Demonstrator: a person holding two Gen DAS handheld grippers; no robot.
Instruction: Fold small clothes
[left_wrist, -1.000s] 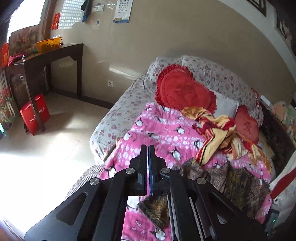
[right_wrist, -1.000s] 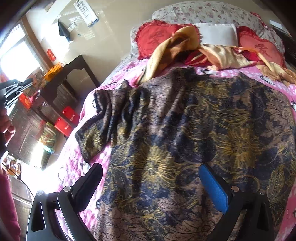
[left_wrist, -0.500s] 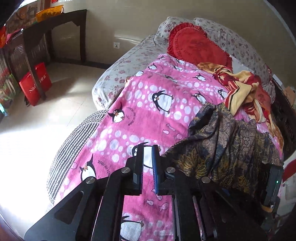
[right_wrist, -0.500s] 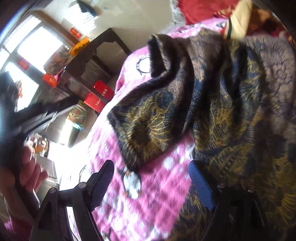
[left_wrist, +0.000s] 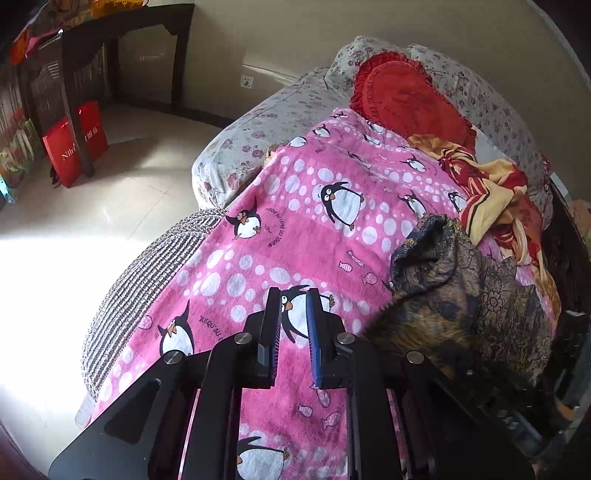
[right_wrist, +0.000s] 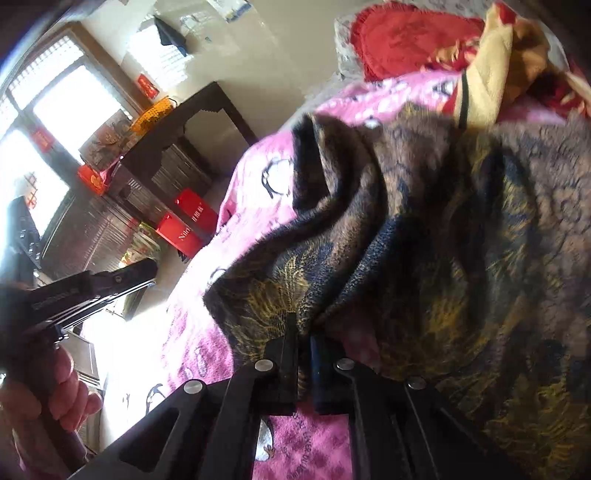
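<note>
My right gripper (right_wrist: 303, 338) has just closed on the soft, limp garment's (right_wrist: 461, 221) hem. My left gripper (left_wrist: 293, 325) hangs slightly parted, empty.

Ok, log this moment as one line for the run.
right tongs: just closed on dark floral garment edge | left tongs: slightly apart, empty, over penguin blanket

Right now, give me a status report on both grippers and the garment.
Right gripper just closed on the dark floral garment, pinching its edge. Left gripper slightly open, empty, over the pink blanket. Nothing in the way.
</note>
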